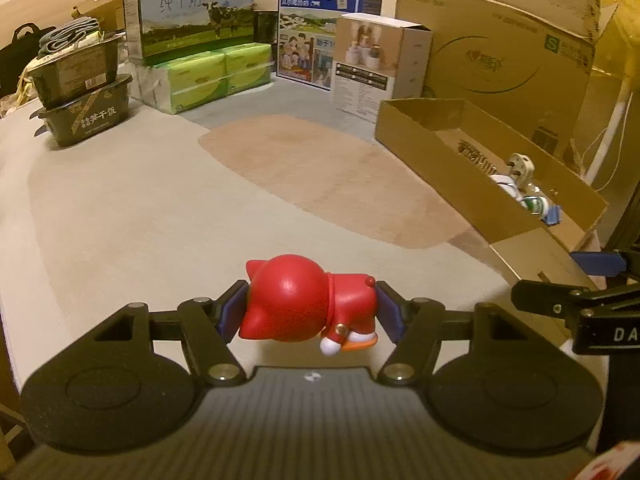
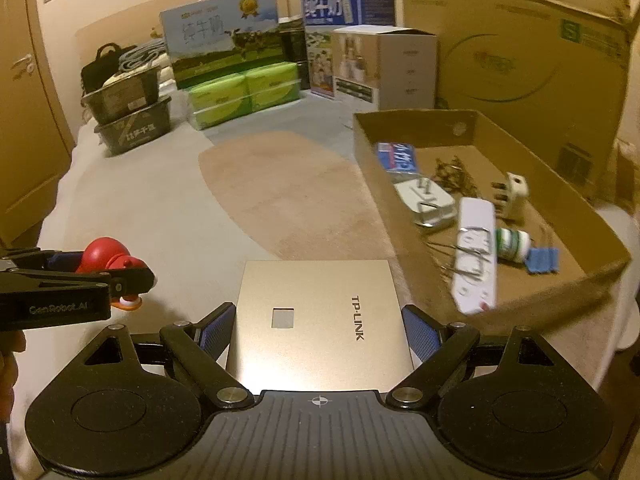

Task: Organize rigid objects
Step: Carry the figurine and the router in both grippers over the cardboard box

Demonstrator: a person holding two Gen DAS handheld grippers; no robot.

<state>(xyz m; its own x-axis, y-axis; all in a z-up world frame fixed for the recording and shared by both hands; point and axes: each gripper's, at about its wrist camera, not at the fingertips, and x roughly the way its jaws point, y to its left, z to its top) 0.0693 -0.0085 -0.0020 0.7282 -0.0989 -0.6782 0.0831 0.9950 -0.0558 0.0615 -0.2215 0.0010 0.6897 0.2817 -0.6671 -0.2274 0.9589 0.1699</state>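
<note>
My left gripper is shut on a red cat-like figurine, lying sideways between the blue pads above the beige carpet. In the right wrist view that same figurine shows at the far left in the left gripper. My right gripper is shut on a flat gold TP-LINK router, its pads pressed on both side edges. An open shallow cardboard box lies ahead to the right, holding a white power strip, plugs, a small bottle and a blue clip. The box also shows at the right of the left wrist view.
Milk cartons, green tissue packs, stacked dark tubs and a large cardboard carton line the back of the carpet. A wooden door stands at the left. Part of the right gripper shows at the right edge.
</note>
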